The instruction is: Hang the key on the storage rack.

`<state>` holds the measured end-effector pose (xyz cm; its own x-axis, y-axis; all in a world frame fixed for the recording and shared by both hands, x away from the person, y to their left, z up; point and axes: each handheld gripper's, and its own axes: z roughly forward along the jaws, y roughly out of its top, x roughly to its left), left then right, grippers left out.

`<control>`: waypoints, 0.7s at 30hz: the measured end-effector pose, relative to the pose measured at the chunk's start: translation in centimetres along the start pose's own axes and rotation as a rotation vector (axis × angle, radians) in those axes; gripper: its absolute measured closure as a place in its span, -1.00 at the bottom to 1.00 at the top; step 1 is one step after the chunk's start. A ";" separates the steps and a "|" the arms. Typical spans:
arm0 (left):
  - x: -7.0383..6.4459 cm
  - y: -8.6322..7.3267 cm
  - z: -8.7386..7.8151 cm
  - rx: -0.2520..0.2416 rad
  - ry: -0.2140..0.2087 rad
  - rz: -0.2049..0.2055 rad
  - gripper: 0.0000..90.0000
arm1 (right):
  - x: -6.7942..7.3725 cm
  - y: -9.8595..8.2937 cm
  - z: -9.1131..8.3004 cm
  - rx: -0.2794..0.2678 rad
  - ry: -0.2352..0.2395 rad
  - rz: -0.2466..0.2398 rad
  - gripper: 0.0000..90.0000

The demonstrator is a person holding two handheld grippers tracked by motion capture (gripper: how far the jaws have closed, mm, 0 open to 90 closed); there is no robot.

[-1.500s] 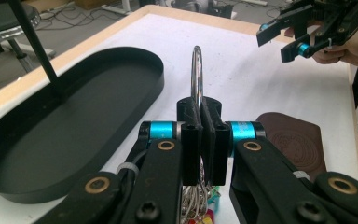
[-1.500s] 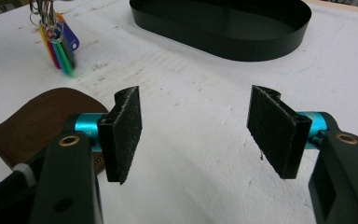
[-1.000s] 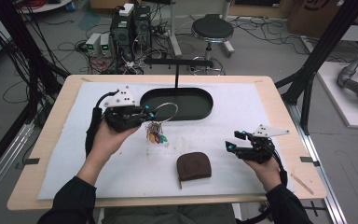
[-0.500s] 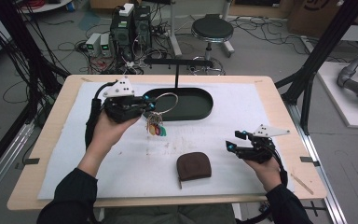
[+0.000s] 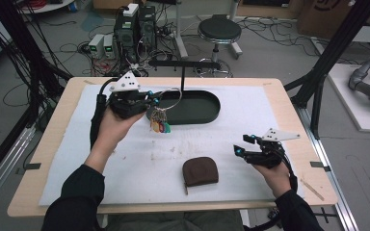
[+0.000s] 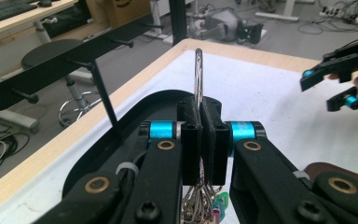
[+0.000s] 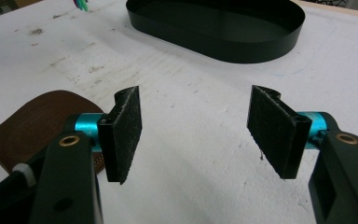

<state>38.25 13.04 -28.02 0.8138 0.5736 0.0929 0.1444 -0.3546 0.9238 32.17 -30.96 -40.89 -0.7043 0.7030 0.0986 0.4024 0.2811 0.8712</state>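
Right tongs [image 7: 193,133] spread wide over white mat [image 7: 205,140]; brown pouch [image 7: 32,123] left, black oval tray [image 7: 223,44] beyond

Large silver key ring [image 5: 169,98] pinched upright in the left gripper [image 5: 150,98] above the left end of the black oval tray [image 5: 207,111], small rings and coloured tags [image 5: 159,126] dangling below, brown pouch [image 5: 200,170] lying near the mat's front edge

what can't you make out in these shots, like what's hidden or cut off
- Key bunch: high view, too small to count keys or tags; left gripper view, cut by the bottom edge behind the left gripper.
- Brown pouch: right gripper view, partly behind the right gripper's own arm.
- Black tray: its contents, too dark to tell.
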 end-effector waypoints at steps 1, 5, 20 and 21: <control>0.1 0.0 0.1 -0.005 0.008 -0.004 0.93 | 0.0 0.0 0.0 0.000 0.000 0.001 -0.20; 0.9 0.0 0.5 0.005 0.018 -0.005 0.93 | 0.0 0.0 0.0 0.004 0.000 0.004 -0.20; 4.1 0.5 2.3 0.024 0.085 -0.026 0.93 | -0.2 -0.1 0.1 0.004 0.004 0.002 -0.20; 4.2 0.6 2.4 0.026 0.090 -0.032 0.93 | -0.2 -0.1 0.1 0.004 0.005 0.001 -0.20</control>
<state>43.09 13.49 -27.99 0.7551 0.6483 0.0979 0.1845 -0.3534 0.9171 32.32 -31.03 -41.05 -0.7066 0.7002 0.1022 0.4056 0.2825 0.8693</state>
